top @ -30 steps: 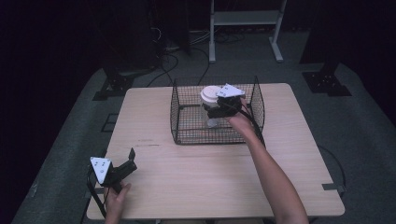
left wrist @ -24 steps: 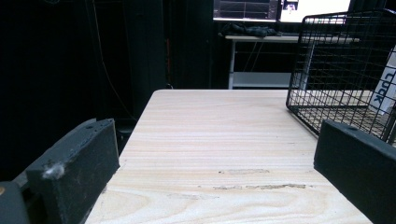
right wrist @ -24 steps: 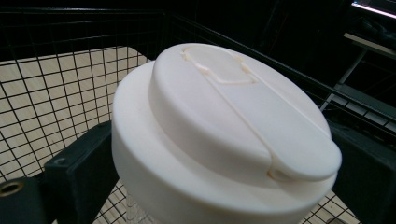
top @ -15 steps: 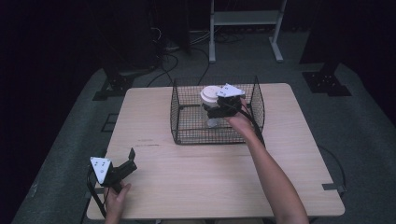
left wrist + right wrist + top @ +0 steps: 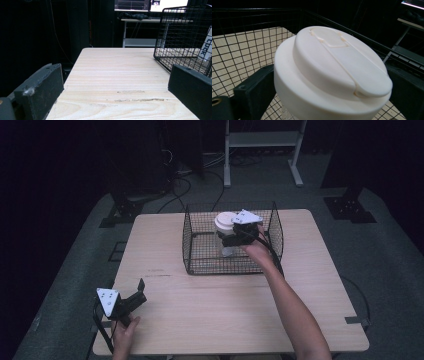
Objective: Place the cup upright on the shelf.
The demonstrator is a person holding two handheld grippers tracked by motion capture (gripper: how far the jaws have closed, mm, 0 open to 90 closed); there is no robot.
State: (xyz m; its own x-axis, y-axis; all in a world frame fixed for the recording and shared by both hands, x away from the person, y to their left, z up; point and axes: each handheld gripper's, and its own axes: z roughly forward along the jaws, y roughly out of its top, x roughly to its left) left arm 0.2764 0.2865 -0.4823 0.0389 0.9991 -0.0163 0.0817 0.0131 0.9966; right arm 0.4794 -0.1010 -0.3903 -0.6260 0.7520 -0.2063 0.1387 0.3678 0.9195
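A clear jar with a white flip-top lid [image 5: 226, 220] stands upright inside a black wire basket [image 5: 186, 237] at the back middle of the wooden table [image 5: 215, 310]. My right gripper [image 5: 231, 240] reaches into the basket from the right, its jaws shut on the jar just below the lid. In the right gripper view the lid [image 5: 332, 67] is close up, with a black jaw on either side of it. My left gripper [image 5: 141, 291] rests near the table's front left corner, open and holding nothing, pointing toward the basket [image 5: 182, 32].
A white metal rack [image 5: 260, 142] stands on the floor behind the table, with cables [image 5: 180, 175] and dark stand bases around it. In the left gripper view, bare tabletop [image 5: 117, 67] stretches ahead between the left gripper and the basket.
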